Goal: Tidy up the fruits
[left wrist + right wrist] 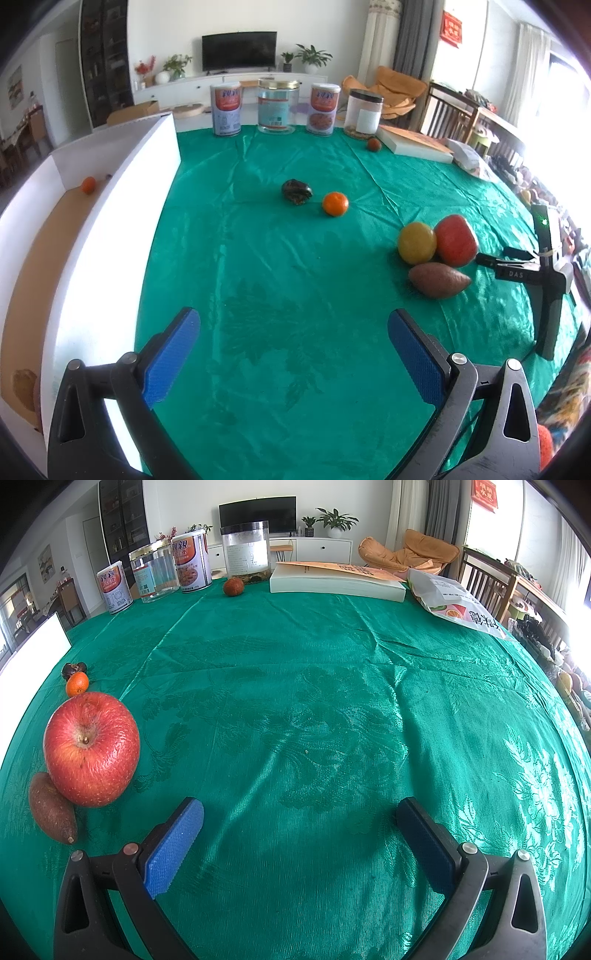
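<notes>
The red apple (91, 748) sits on the green-clothed bench (314, 701), at the left of the right wrist view, touching a brown pointed fruit (53, 808) just nearer than it; from the left wrist view a yellow fruit (417, 242) presses against its other side. I judge the apple the heaviest and stiffest of the lot, its skin smooth and a little wrinkled, so it should be taken across its widest middle, not near the stem. The brown fruit looks firm and rough and would sit best gripped across its short width. Farther off, a small orange (335, 204) lies just beside a dark shrivelled fruit (296, 191); both look light, and the orange is round and likely to roll on the slick cloth. Another small orange (88, 185) already rests inside the white box (110, 221) along the left edge of the bench, and a reddish fruit (233, 587) sits far back by the jars (277, 107). The left gripper (293, 354) hangs wide apart with nothing between its blue pads (173, 363), and the right gripper (299, 843) is likewise spread wide and empty, just right of the apple.
</notes>
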Motion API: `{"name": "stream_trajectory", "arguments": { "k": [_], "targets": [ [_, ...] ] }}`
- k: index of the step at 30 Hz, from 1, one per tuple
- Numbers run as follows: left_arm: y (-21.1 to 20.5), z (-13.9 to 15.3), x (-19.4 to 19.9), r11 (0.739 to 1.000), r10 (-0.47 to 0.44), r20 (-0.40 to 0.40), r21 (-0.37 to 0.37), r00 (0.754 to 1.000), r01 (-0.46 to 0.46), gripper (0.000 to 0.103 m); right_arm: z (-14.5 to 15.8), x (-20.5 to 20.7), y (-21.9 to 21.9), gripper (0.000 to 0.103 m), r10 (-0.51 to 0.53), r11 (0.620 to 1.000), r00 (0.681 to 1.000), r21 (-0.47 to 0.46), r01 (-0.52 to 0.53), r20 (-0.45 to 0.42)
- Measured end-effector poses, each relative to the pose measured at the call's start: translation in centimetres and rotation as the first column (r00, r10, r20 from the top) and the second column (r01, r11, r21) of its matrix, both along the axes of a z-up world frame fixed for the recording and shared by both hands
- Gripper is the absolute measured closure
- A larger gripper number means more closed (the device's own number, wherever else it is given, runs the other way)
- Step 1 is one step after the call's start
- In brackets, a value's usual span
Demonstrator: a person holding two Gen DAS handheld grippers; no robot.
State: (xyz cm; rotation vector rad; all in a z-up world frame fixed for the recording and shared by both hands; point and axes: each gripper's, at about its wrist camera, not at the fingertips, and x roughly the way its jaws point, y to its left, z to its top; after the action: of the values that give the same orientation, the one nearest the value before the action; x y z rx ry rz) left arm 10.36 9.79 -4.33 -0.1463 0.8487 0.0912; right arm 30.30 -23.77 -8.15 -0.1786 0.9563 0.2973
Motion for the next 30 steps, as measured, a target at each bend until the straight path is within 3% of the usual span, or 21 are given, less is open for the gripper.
{"name": "stream_trajectory", "arguments": {
  "k": [9,15,30],
  "targets": [
    [-1.2,-2.2,0.6,0.998,-0.031,-0.064,-0.057,0.997,0.027,0.001,0.0,0.0,0.0,0.000,0.000,1.000,1.000,0.000,0.000,0.000],
    [-1.5,-2.0,0.0,0.999,-0.051,-0.029,-0.020,0.998,0.050,0.001,0.0,0.0,0.0,0.000,0.000,1.000,1.000,0.000,0.000,0.000],
    [-0.8,-2.7,1.2,0.999,-0.026,-0.067,-0.027,0.997,0.024,0.001,0.0,0.0,0.0,0.000,0.000,1.000,1.000,0.000,0.000,0.000]
  ]
}}
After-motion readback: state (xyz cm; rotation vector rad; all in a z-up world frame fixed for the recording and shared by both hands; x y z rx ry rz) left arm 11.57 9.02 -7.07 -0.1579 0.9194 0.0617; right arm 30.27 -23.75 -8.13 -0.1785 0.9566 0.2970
